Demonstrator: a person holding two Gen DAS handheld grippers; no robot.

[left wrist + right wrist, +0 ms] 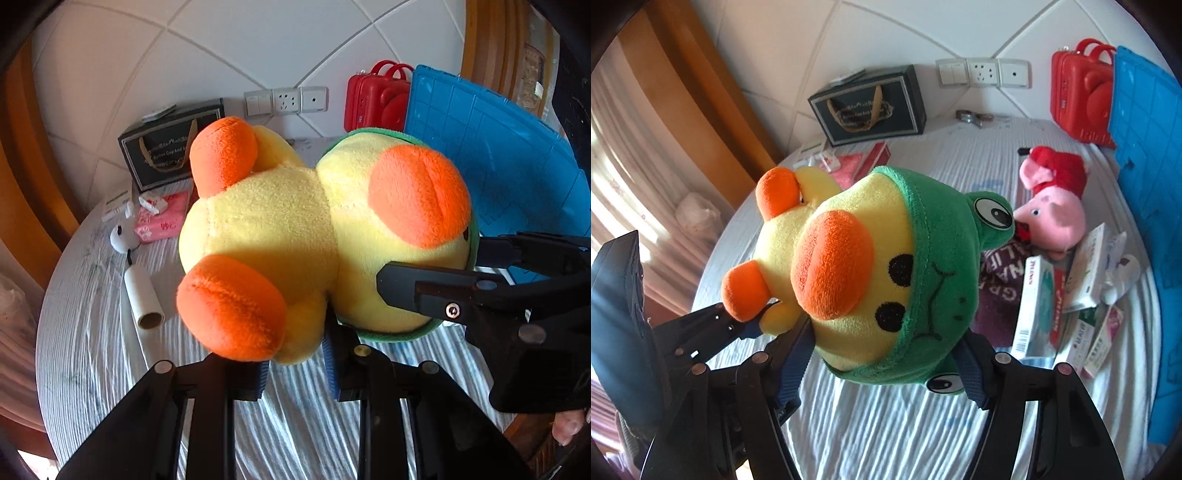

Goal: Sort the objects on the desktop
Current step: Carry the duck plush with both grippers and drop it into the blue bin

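plush duck (849, 266), soft and light, likely squashes under any pinch; best taken at head and foot. held above the striped table (92, 314), long axis foot-to-head, beak toward the right camera. left gripper (295, 365) pinching a foot; right gripper (886, 354) clamping the green-hooded head.

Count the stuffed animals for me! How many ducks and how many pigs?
Yellow duck toy in a green frog hat, held up by both grippers: 1
Pink pig toy in a red hat, lying on the table: 1
Total: 2
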